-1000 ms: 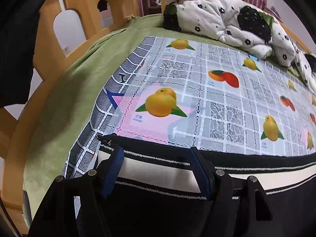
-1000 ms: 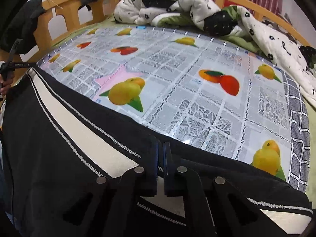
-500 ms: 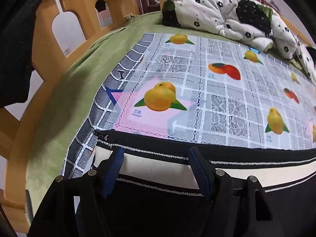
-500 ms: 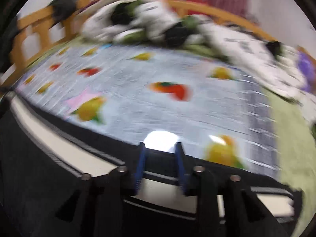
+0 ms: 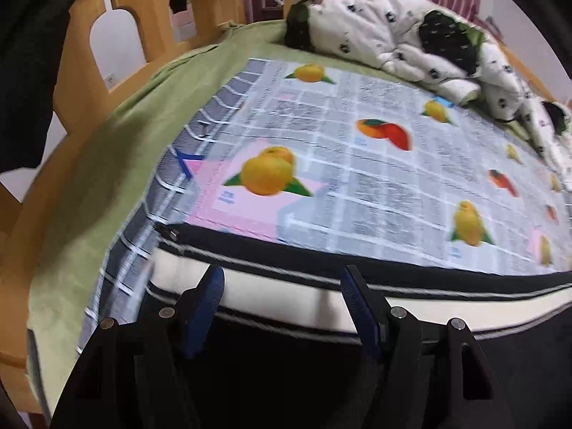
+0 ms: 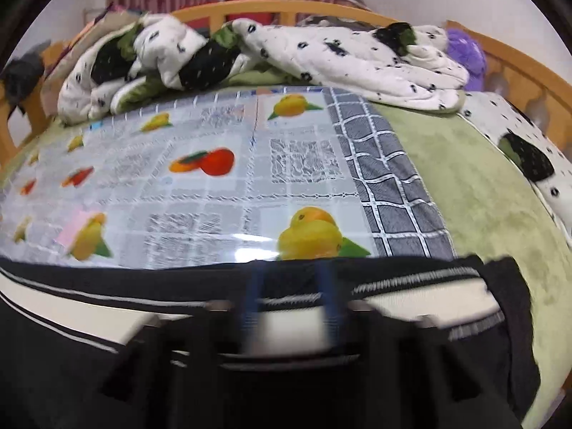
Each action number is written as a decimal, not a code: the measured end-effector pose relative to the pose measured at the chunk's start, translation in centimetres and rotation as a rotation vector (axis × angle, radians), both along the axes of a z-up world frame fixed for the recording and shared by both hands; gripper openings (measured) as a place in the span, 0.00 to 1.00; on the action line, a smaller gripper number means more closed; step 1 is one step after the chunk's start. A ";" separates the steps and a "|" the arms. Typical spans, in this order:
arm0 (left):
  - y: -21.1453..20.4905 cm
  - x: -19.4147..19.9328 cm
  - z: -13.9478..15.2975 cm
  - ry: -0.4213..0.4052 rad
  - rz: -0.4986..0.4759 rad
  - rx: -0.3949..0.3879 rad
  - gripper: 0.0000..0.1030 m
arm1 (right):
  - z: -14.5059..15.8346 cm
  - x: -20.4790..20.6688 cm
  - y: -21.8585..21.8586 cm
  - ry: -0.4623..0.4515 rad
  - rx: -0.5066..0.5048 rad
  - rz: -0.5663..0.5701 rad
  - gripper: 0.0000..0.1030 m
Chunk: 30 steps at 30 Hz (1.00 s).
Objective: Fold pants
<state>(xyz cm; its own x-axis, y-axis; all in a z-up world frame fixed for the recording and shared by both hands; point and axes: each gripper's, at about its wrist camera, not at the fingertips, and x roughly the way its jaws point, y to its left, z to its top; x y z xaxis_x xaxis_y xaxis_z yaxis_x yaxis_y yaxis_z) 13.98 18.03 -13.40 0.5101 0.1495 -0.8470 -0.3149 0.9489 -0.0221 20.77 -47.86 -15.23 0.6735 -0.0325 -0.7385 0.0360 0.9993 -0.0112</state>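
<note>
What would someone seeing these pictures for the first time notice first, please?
Probably the glossy fruit-print mat covering the middle of the bed, bright with mangoes and persimmons. Along its near edge lie the black pants with their broad cream side stripe, under both tools. Behind the mat, a rumpled white quilt with black and green patches is heaped against the wooden bed rail.

Fruit-print mat (image 5: 375, 186) on green sheet (image 5: 107, 178), crumpled b&w quilt (image 6: 321, 53) behind, wooden bed rail (image 5: 150, 28)
</note>
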 end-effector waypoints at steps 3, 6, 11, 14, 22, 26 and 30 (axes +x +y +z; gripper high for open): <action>-2.5 -2.1 1.3 -0.057 -0.059 -0.043 0.64 | 1.9 -1.3 1.8 -0.004 -0.024 -0.025 0.43; -6.2 -4.8 1.9 -0.081 -0.153 -0.058 0.64 | 3.7 -4.1 4.6 0.005 -0.016 -0.013 0.43; -9.7 -10.0 1.0 -0.091 -0.219 -0.098 0.64 | 5.4 -9.0 8.6 0.039 0.179 0.001 0.43; -8.5 -13.8 -0.9 -0.129 -0.177 -0.175 0.64 | 6.8 -11.7 11.0 0.003 0.226 0.028 0.43; -0.3 -19.2 -3.8 -0.211 -0.062 -0.223 0.63 | 7.3 -14.7 16.7 -0.008 0.232 0.068 0.43; 5.4 -21.6 -5.1 -0.260 0.043 -0.343 0.62 | 6.9 -14.5 18.7 0.018 0.181 0.086 0.43; 8.6 -22.0 -5.2 -0.320 0.090 -0.479 0.62 | 6.3 -13.8 20.2 0.037 0.119 0.086 0.43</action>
